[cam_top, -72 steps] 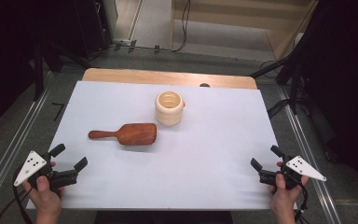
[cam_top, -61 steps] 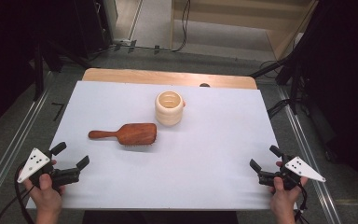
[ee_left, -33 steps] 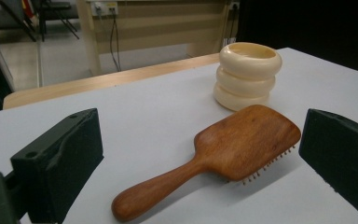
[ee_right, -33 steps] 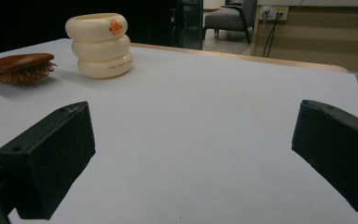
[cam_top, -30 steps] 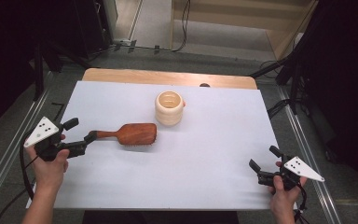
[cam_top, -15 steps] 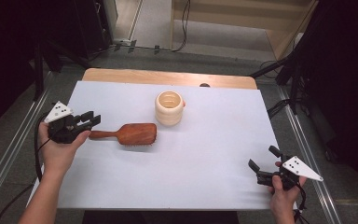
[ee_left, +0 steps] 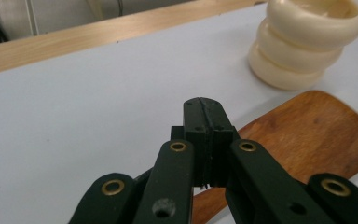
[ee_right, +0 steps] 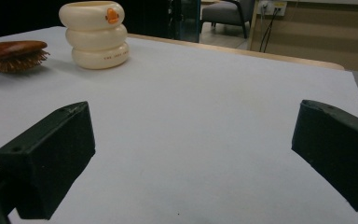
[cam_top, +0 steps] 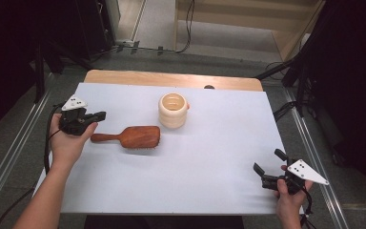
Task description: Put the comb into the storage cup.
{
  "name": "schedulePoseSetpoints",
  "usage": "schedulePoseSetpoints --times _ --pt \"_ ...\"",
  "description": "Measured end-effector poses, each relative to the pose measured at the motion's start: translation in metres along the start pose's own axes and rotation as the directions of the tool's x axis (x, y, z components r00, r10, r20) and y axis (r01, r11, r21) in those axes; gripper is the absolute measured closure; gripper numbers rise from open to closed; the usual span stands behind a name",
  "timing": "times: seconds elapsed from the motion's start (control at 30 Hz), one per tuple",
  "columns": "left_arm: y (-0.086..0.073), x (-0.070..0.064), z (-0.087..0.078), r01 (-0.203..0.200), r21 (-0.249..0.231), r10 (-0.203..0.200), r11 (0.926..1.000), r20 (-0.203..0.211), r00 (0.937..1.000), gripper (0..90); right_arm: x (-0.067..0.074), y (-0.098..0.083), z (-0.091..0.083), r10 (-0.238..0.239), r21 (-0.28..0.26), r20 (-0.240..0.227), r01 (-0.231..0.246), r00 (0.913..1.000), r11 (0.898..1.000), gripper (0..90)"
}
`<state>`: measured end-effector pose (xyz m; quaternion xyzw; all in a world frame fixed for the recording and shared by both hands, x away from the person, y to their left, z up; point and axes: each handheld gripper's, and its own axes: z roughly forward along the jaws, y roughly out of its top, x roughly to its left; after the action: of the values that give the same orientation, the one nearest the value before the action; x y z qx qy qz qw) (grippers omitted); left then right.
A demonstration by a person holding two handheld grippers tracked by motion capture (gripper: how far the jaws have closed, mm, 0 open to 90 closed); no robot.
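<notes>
Left hand-held gripper (cam_top: 100, 115) nearer cream cup (cam_top: 173, 110)

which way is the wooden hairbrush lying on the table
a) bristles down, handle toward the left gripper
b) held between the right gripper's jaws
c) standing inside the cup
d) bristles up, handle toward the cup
a: the wooden hairbrush lies back up, bristles against the table, its handle pointing at the left gripper, beside the cream cup.

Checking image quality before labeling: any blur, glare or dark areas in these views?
High view: white table evenly lit, surroundings dark. Left gripper view: jaws sharp, cream cup slightly soft, hairbrush clear. Right gripper view: near jaws blurred, cup sharp; no glare.
</notes>
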<state>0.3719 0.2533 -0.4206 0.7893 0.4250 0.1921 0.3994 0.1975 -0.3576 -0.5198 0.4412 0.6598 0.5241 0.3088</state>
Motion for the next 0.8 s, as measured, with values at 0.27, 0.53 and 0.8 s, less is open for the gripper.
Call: schedulePoseSetpoints --times 0.27,0.53,0.8 --pt "0.000 0.009 0.021 -0.012 0.105 0.012 0.9944 0.004 0.9999 90.0 0.000 0.000 0.000 -0.005 0.000 -0.002 0.005 1.0000 1.000 0.0" --pt "-0.005 0.020 0.039 0.008 0.200 -0.009 0.9797 0.004 1.0000 90.0 0.000 0.000 0.000 -0.006 0.002 -0.005 0.006 1.0000 1.000 0.0" --pt "-0.008 0.025 0.050 0.007 0.298 -0.006 0.9547 -0.004 1.0000 90.0 0.001 0.000 0.001 -0.017 0.004 -0.012 0.017 0.9998 1.000 0.0"
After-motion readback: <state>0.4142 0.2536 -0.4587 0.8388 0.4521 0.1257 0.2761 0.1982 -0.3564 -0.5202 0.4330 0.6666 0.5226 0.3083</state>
